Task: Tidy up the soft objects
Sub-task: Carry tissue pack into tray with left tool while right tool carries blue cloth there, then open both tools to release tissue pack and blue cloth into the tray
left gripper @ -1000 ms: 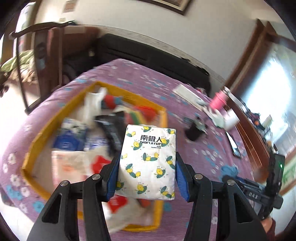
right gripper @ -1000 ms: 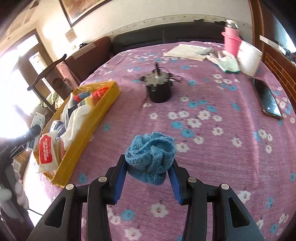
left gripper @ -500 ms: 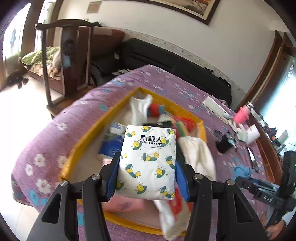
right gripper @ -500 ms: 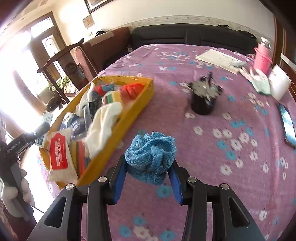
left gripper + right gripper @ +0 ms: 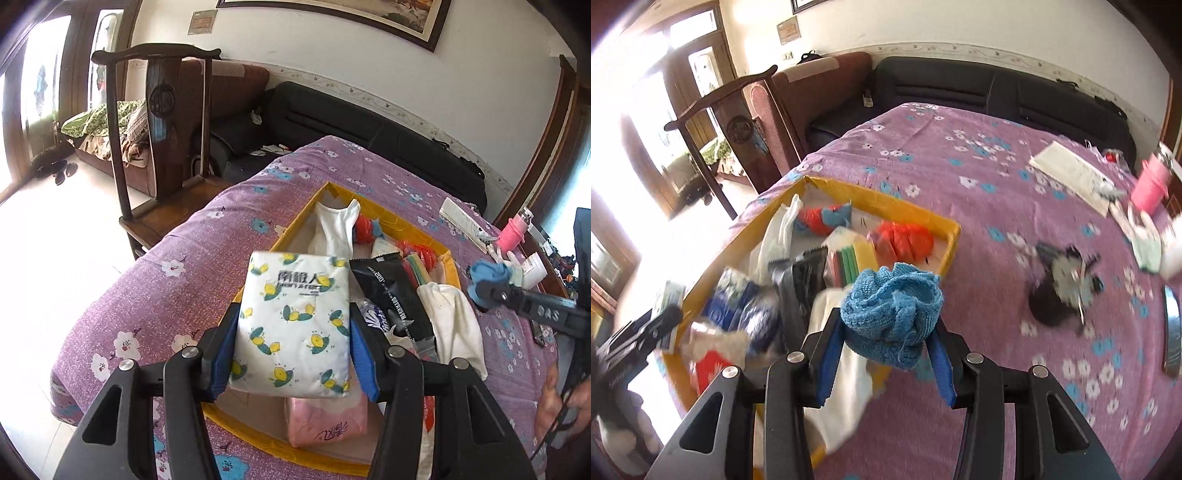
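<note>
The left gripper (image 5: 293, 349) is clamping a tissue pack (image 5: 295, 325) over the near end of the yellow tray (image 5: 291, 229) on the table (image 5: 177, 280), while the right gripper (image 5: 886, 363) is squeezing a blue knitted cloth (image 5: 892, 314) beside the tray's right wall. Both are hanging above crowded contents — each should probably be lowered into a free gap before letting go, so nothing is spilling over the rim.

"南极人 NanJiren" on the white tissue pack (image 5: 295, 321), "200" on the black packet (image 5: 391, 291), "DAS" on the right tongs' arm (image 5: 546, 314)
</note>
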The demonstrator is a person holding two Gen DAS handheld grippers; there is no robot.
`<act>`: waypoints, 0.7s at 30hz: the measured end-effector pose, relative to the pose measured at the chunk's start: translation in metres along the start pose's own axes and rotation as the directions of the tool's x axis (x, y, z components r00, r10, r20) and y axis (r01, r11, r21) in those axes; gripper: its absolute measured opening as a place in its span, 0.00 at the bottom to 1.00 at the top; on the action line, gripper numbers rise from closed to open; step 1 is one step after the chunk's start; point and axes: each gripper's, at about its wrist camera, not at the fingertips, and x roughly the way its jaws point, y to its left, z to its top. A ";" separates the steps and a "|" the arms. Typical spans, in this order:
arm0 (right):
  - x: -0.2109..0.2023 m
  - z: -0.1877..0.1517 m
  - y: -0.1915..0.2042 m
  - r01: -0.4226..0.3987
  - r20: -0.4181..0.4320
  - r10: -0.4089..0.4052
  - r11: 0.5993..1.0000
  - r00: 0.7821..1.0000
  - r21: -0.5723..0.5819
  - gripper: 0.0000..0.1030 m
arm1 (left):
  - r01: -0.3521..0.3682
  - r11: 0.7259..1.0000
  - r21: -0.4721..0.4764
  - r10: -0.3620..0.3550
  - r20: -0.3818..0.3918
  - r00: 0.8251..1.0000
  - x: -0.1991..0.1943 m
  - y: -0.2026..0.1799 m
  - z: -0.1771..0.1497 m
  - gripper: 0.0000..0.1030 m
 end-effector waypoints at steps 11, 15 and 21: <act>0.058 0.031 0.004 0.101 -0.082 -0.101 0.995 0.992 0.001 0.46 | 0.033 0.999 0.010 -0.032 -0.029 0.999 0.012 0.003 -0.005 0.56; 0.069 0.034 0.004 0.090 -0.091 -0.089 0.996 0.992 0.005 0.52 | 0.024 0.999 0.023 -0.023 -0.017 1.000 0.007 -0.001 -0.007 0.72; 0.070 0.036 0.002 0.072 -0.080 -0.070 0.997 0.994 0.021 0.69 | 0.004 0.998 0.064 -0.004 0.000 1.000 -0.001 -0.014 -0.009 0.82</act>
